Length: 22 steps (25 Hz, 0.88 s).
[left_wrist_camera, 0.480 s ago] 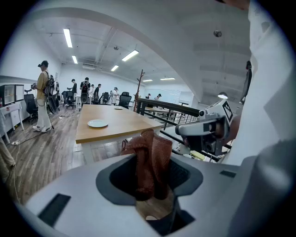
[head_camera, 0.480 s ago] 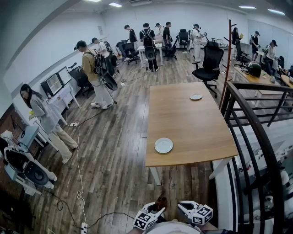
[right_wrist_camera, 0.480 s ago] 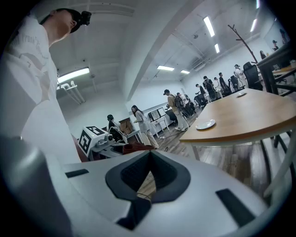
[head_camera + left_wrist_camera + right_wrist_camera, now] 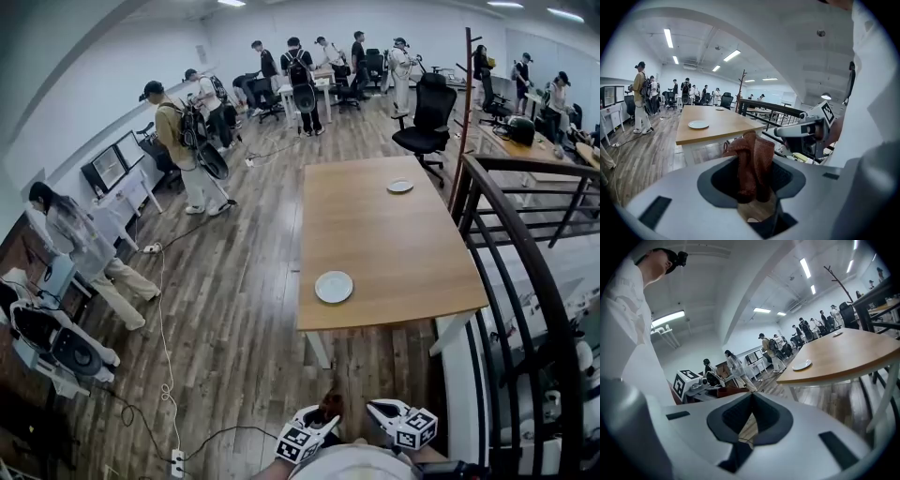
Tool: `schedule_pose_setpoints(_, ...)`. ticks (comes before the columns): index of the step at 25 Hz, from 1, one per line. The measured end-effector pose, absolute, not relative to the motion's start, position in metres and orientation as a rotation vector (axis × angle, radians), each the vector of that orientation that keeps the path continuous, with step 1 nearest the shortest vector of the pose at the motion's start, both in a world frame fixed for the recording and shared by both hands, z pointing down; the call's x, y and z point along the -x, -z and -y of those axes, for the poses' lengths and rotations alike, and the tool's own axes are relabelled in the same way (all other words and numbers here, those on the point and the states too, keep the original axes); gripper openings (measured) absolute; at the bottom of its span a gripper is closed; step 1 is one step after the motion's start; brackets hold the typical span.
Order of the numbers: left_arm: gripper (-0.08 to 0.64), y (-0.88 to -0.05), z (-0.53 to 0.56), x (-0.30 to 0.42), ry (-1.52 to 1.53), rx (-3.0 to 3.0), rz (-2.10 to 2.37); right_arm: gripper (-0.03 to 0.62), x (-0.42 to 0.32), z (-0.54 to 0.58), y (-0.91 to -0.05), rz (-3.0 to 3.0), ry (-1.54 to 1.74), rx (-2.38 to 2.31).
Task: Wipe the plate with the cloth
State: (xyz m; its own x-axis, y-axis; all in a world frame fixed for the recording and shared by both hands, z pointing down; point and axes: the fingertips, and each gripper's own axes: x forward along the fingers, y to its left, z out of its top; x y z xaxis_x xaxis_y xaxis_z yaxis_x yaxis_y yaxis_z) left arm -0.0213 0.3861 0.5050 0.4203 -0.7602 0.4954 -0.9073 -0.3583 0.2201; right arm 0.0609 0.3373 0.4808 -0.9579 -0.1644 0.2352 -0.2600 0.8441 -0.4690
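A rust-red cloth (image 4: 751,161) is being pinched between the jaws of the left gripper (image 4: 325,430), low at the scene's near edge. The right gripper (image 4: 751,404), its jaws pressed together on nothing, is being held just beside it. The plate (image 4: 334,287) is lying well apart, by the wooden table's (image 4: 394,234) near left corner. What appears to be a second plate (image 4: 400,187) is seen farther back.

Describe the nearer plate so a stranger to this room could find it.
Find the long wooden table beside the dark railing. The plate is the round white one by its near left corner. The only other plate sits far off toward the table's back end.
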Motion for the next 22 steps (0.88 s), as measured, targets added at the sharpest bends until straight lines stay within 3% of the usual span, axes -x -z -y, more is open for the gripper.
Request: schedule_pose_setpoints(22, 0.17, -0.485, -0.364, 0.018, -0.46, -2.18, 1.455, 0.012, -0.066, -0.304, -0.467, 2.851, -0.841, -0.334)
